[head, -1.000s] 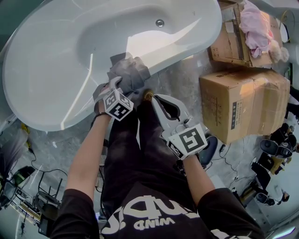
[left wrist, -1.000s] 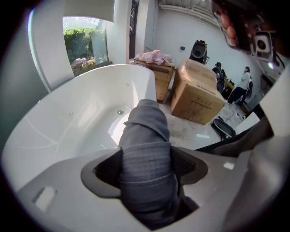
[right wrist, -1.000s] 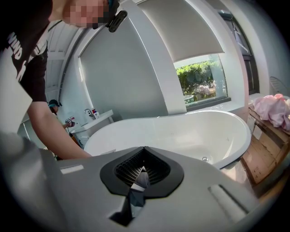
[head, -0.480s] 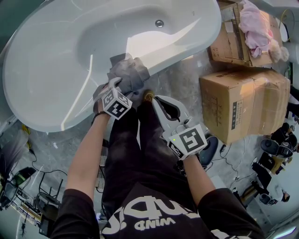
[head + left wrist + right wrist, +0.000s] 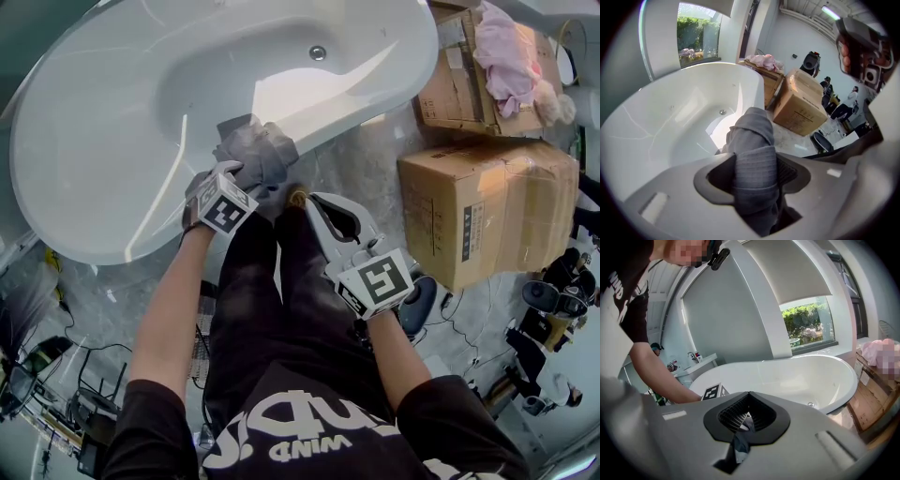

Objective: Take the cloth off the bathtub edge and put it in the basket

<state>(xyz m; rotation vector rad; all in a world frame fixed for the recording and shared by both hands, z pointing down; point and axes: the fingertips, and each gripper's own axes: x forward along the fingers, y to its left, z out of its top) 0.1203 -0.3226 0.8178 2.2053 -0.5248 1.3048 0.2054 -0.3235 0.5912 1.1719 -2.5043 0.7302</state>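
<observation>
The jaws of our left gripper (image 5: pixel 754 174) have just been closing on a thick fold of the cloth (image 5: pixel 751 133) on the bathtub edge (image 5: pixel 361 117), which we judge to be soft and light; our right gripper (image 5: pixel 747 398) is clenched and empty.

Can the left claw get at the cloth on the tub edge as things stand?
Looks like yes: the left claw is at the bathtub edge, and its jaws have just been closing on the grey cloth between them. Nothing blocks it; the right claw hangs clear.
</observation>
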